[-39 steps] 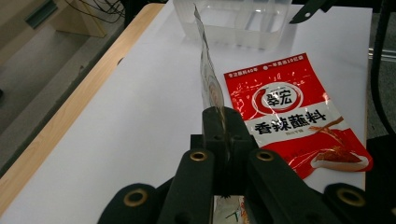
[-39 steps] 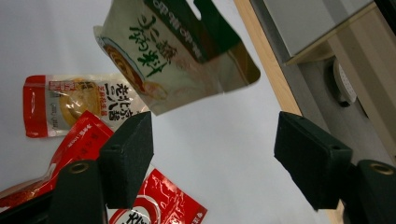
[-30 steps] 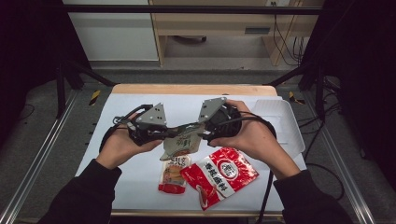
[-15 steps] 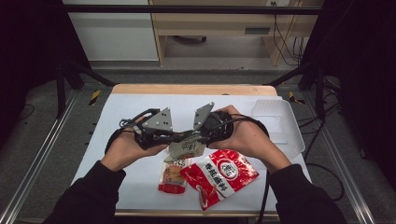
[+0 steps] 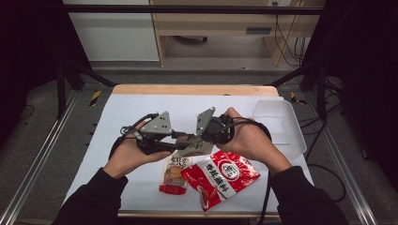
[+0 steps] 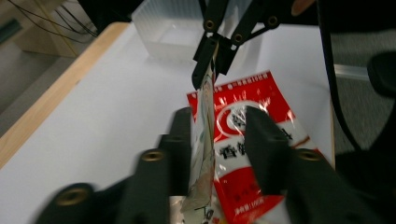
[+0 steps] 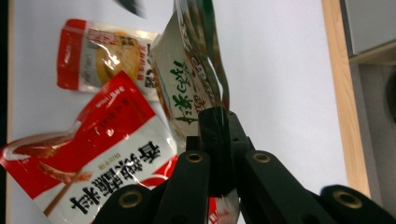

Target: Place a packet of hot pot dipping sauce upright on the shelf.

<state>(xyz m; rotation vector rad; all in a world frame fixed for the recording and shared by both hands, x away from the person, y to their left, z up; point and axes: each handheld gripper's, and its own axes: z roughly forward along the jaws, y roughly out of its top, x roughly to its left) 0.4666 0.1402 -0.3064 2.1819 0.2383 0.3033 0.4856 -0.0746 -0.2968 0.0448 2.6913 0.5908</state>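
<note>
A green and white snack packet (image 5: pixel 195 149) hangs edge-up between my two grippers over the white table (image 5: pixel 141 108). My right gripper (image 5: pixel 201 139) has just closed on one end of it. In the right gripper view its jaws (image 7: pixel 217 116) are pinched on the packet's (image 7: pixel 187 88) edge. My left gripper (image 5: pixel 180 140) has just been opening. In the left gripper view its jaws (image 6: pixel 219 121) stand apart with the packet (image 6: pixel 203 154) between them, and the far right gripper (image 6: pixel 212 51) grips the other end.
A large red packet (image 5: pixel 220 176) and a smaller red and orange packet (image 5: pixel 173 173) lie flat near the table's front edge, just below the grippers. A clear plastic container (image 5: pixel 277 122) stands at the right side. A wooden strip (image 5: pixel 197 89) borders the far edge.
The right gripper has moved left toward the left gripper and shut on the green packet. The left gripper's jaws have parted around it.
</note>
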